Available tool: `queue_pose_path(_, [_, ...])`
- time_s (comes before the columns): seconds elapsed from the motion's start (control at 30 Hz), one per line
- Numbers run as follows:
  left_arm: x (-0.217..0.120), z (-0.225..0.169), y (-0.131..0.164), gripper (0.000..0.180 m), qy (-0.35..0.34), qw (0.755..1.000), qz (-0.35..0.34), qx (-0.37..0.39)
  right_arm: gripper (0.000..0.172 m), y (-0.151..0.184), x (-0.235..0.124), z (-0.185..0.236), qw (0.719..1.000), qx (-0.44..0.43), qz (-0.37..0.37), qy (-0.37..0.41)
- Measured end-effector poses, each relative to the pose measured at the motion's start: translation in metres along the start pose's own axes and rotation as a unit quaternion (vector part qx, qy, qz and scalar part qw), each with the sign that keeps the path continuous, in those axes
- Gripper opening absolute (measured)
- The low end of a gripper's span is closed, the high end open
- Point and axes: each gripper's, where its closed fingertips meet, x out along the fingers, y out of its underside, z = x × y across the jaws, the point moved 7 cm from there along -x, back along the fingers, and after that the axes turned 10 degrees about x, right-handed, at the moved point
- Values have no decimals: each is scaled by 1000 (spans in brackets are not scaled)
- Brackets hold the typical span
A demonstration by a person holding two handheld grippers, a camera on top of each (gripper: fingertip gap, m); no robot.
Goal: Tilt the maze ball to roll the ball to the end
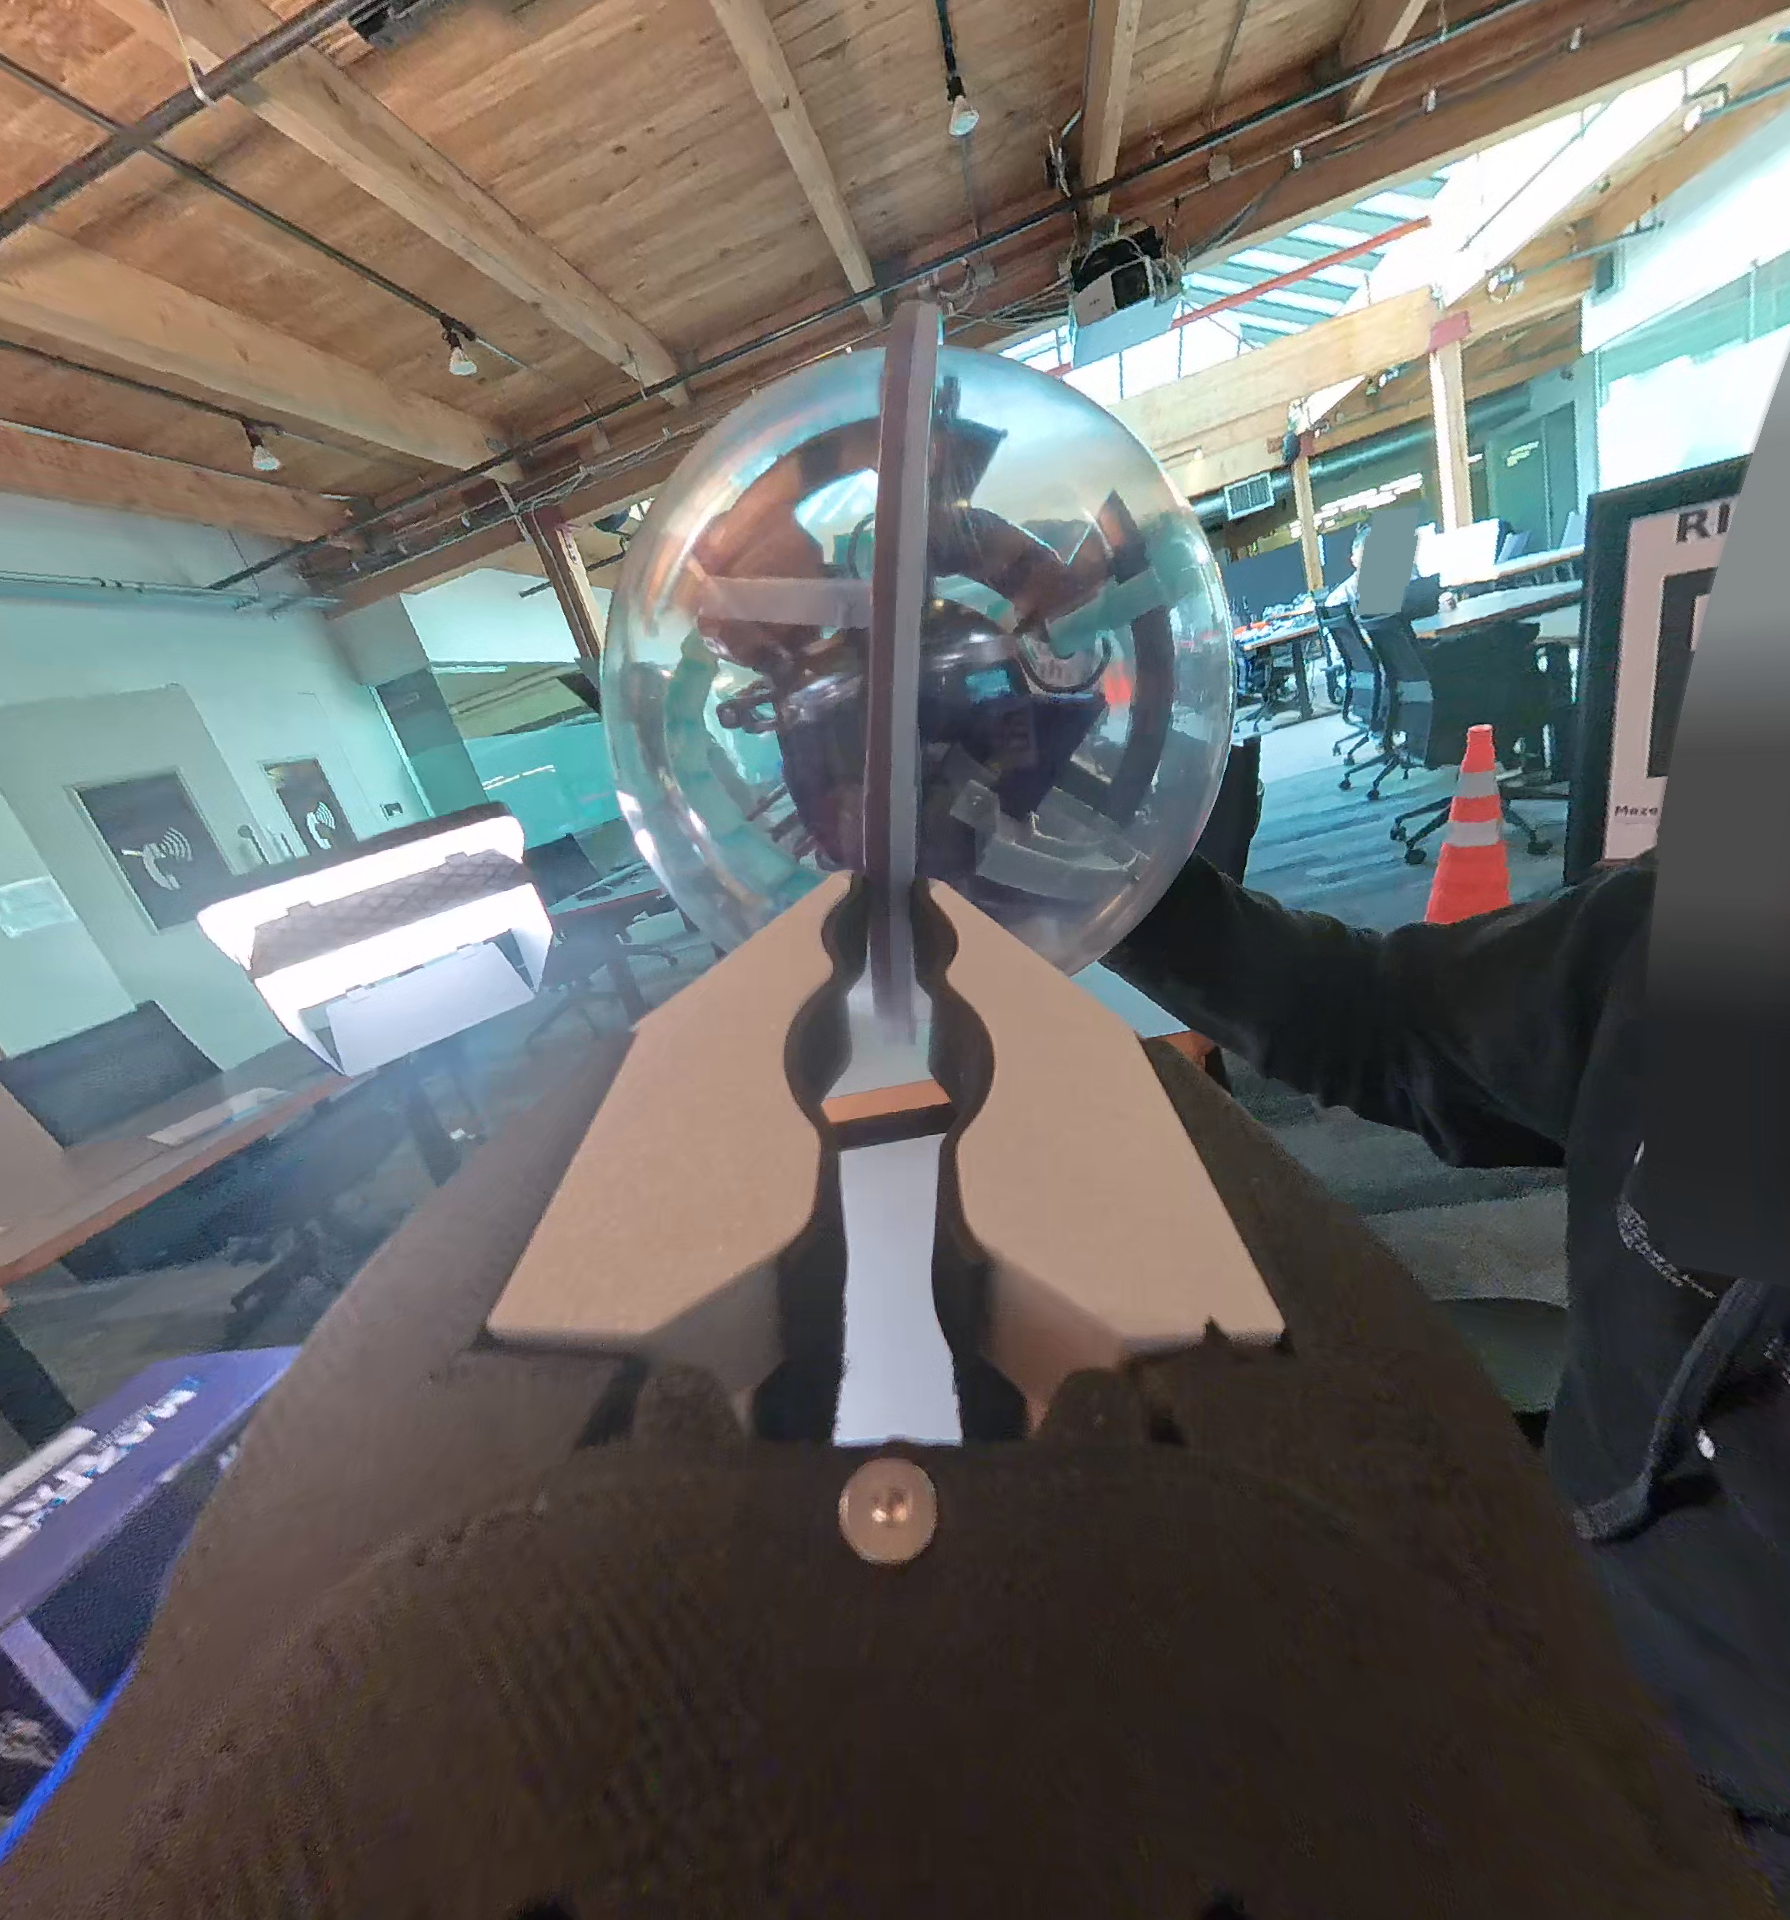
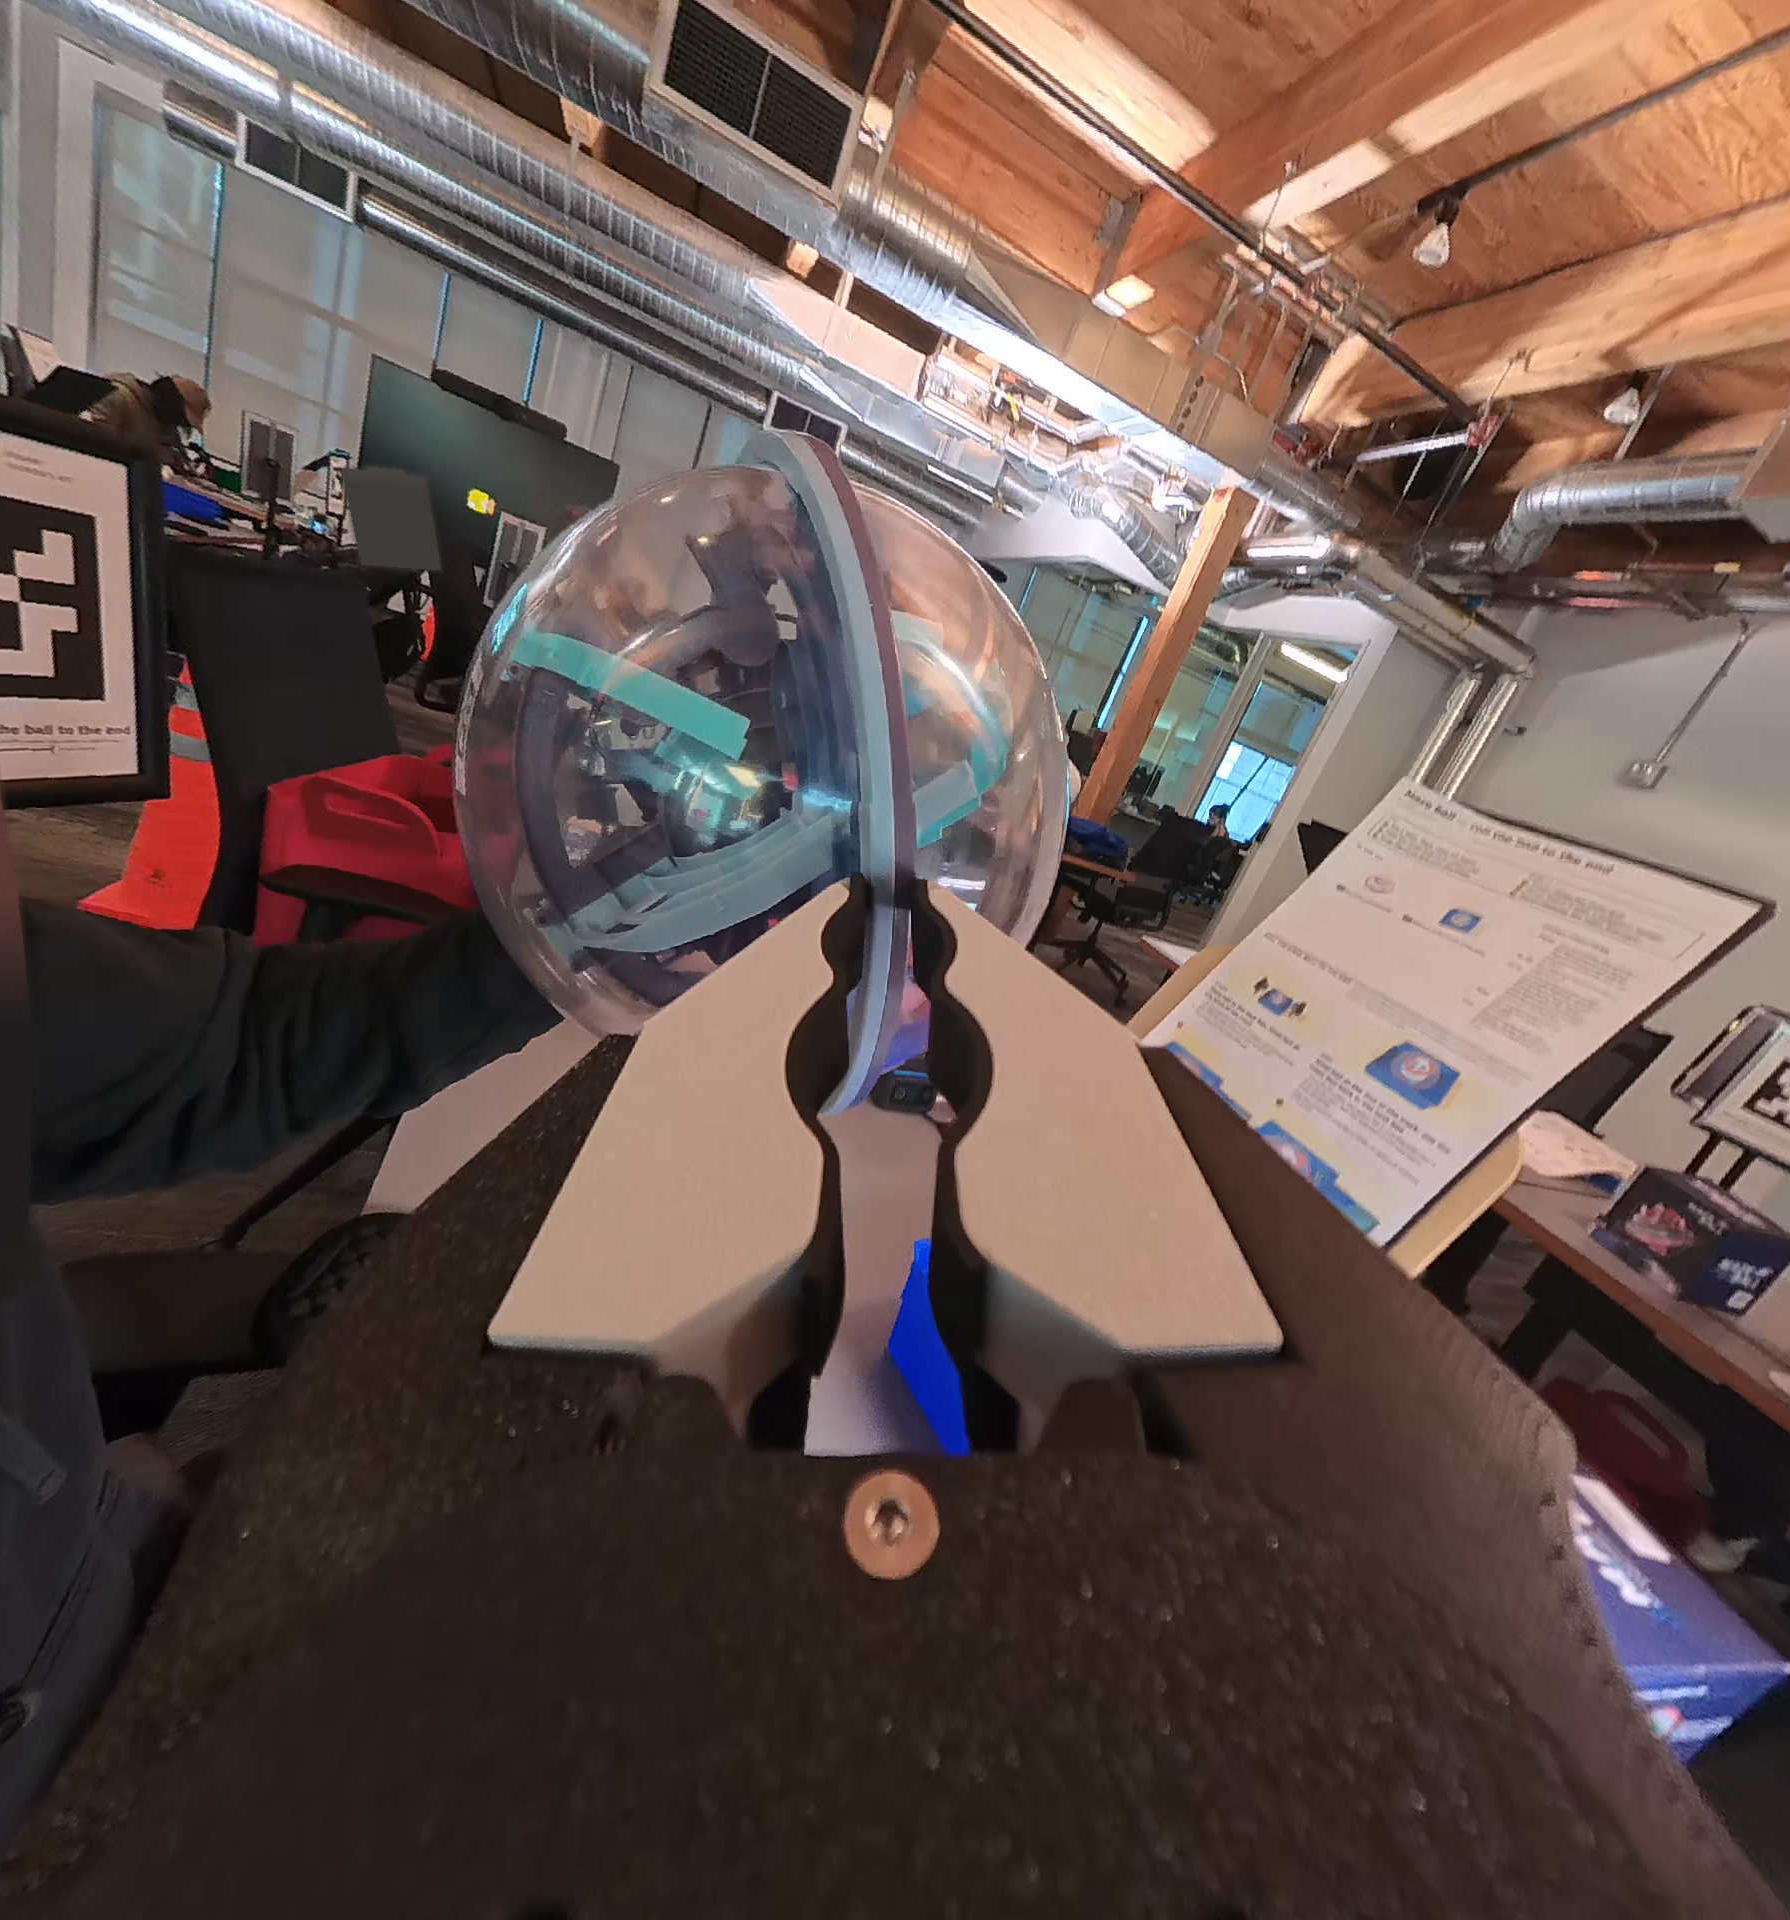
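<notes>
**Caller:** Where's the maze ball (image 1: pixel 917 665) sitting?

**Me:** Straight ahead of both my tools, lifted off the table. My left gripper (image 1: pixel 883 914) is pinching the thin rim band (image 1: pixel 896 582) that circles the clear sphere, fingertips either side of it. My right gripper (image 2: pixel 886 920) is nipped onto the same band (image 2: pixel 875 727) from the opposite side of the ball.

**Caller:** What worries you?

**Me:** Only the very tips of my fingers (image 1: pixel 766 997) are biting that flange. It's narrow, smooth plastic, so I reckon a hard tilt could let it slide out from between the pads, and the sphere drops.

**Caller:** Anything else?

**Me:** If my two wrists rotate out of step, I'd be twisting the band between them, and one grip could pop loose. On the right side the band (image 2: pixel 860 1039) curves through the gap at a slant, so that hold looks less square to me.

**Caller:** And the little ball inside?

**Me:** I can't pick it out among the teal tracks (image 2: pixel 631 696). Tilting blind risks rolling it off its track.
</notes>
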Motion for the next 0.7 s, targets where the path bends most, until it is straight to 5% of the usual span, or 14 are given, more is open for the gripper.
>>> queue_pose_path(0.33, [-7,-11,56,6,-12,995,0,-104,5,41,-10,-5,998,50,30,14])
queue_pose_path(0.7, [-8,-12,74,6,-11,991,14,-130,6,68,-20,-10,996,79,35,24])
